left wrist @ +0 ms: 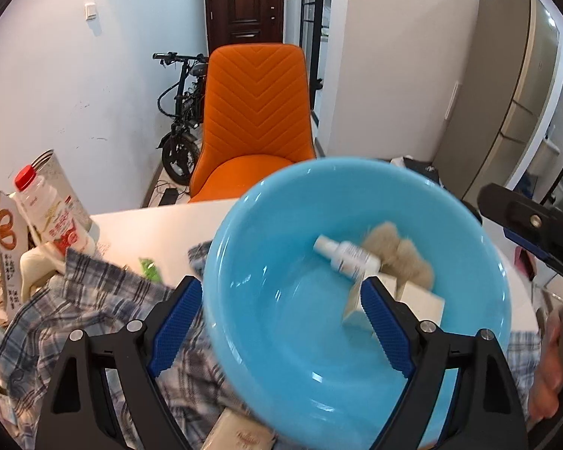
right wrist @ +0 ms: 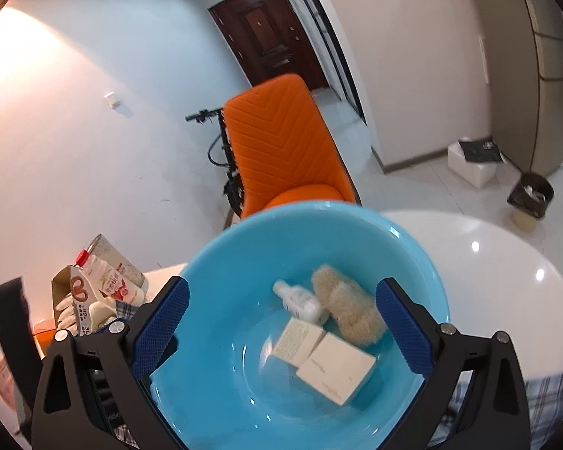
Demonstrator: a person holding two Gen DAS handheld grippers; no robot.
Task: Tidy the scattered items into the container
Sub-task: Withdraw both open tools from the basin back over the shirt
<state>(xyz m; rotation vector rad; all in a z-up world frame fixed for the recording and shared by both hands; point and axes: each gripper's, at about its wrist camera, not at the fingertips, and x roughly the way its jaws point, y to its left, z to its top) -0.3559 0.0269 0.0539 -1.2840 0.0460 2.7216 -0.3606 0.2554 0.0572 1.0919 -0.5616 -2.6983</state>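
A light blue bowl (left wrist: 319, 172) (right wrist: 281, 213) fills the middle of both views on the white table (right wrist: 488, 262). Inside lie a white bottle (left wrist: 347, 257) (right wrist: 300, 302), a beige fluffy piece (left wrist: 398, 251) (right wrist: 347, 307) and two white boxes (right wrist: 298, 341) (right wrist: 336, 371). My left gripper (left wrist: 281, 285) is open and straddles the bowl's left rim, one finger outside over the cloth, the other inside near a box (left wrist: 420, 300). My right gripper (right wrist: 283, 283) is open wide above the bowl with nothing between its fingers. It also shows at the right edge of the left wrist view (left wrist: 536, 232).
A plaid cloth (left wrist: 75, 300) lies left of the bowl with a green packet (left wrist: 150, 268) and a pale packet (left wrist: 240, 431). A red-capped milk bottle (left wrist: 52, 217), a tin (left wrist: 56, 176) and a snack carton (left wrist: 3, 232) crowd the far left. An orange chair (left wrist: 255, 112) stands behind the table.
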